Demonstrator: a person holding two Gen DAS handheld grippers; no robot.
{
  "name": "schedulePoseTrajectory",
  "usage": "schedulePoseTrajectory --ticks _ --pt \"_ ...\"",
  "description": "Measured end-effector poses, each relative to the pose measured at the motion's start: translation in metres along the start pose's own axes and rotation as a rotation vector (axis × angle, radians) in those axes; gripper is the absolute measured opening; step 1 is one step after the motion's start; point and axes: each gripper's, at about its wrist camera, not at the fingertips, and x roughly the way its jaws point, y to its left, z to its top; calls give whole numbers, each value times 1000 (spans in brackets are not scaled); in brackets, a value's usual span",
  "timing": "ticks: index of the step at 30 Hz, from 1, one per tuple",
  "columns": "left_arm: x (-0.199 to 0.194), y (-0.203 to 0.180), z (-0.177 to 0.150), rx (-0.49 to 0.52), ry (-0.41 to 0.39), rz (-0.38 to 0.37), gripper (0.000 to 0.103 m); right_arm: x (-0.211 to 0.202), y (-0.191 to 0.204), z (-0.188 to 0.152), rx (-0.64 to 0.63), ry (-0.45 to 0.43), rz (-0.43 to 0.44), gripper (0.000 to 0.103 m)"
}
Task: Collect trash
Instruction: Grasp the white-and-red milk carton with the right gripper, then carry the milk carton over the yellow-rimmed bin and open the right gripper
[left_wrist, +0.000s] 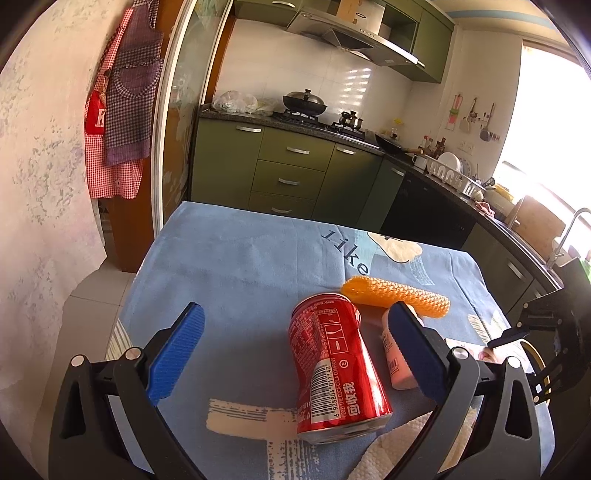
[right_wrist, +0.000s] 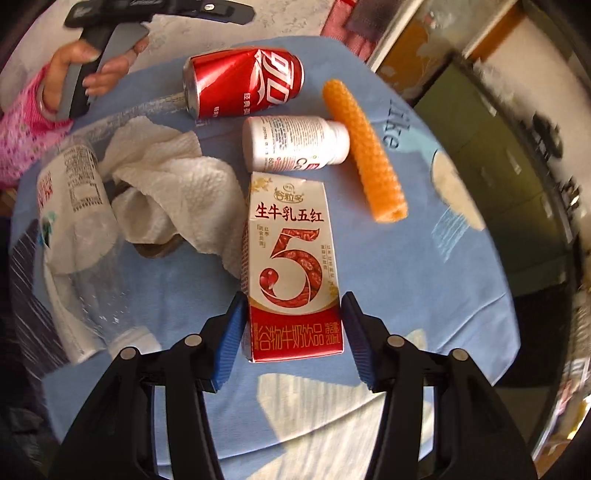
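Observation:
A dented red cola can (left_wrist: 338, 369) lies on the blue tablecloth (left_wrist: 236, 266) between the wide-open fingers of my left gripper (left_wrist: 295, 354); neither pad touches it. The can also shows in the right wrist view (right_wrist: 243, 85). My right gripper (right_wrist: 293, 336) is open around the lower end of a red-and-white milk carton (right_wrist: 290, 266) lying flat, with its left pad close to the carton and a small gap at the right pad. A small white bottle (right_wrist: 295, 144), an orange foam net sleeve (right_wrist: 364, 151), crumpled paper towel (right_wrist: 173, 184) and a clear plastic bottle (right_wrist: 79, 236) lie around.
The table stands in a kitchen, with green cabinets (left_wrist: 291, 173) and a stove behind it and a counter with a sink at the right. Aprons (left_wrist: 122, 110) hang on the wall at the left. The person's hand (right_wrist: 85, 70) holds the left gripper's handle.

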Motion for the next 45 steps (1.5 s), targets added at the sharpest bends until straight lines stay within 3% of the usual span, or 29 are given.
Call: schedulePoseTrajectory --ticks 5,8,13,19,25,32,38,40,45 --pt "0 0 0 -4 0 -6 98 10 -10 6 84 26 119 49" --pt "-1 -1 0 -2 -1 -8 98 13 -13 9 111 22 139 49" --pt "-1 0 0 -3 -2 -13 98 5 -14 6 148 13 102 49" --pt "-6 -1 0 -3 -16 -22 98 -41 -8 -25 274 -93 31 49" --pt "-11 -5 -1 -1 -22 -42 98 -91 -20 -111 549 -148 -110 49" --pt "-14 -14 -2 31 -32 -60 98 -101 -46 -253 949 -34 -273 49" --pt "-12 -20 -3 47 -19 -67 98 -80 -71 -324 1201 33 -320 50" --pt "-12 -22 -3 54 -22 -71 98 -80 -78 -337 1271 -34 -303 58" --pt "-15 -26 -4 70 -34 -90 98 -95 -74 -347 1381 -183 -255 59"
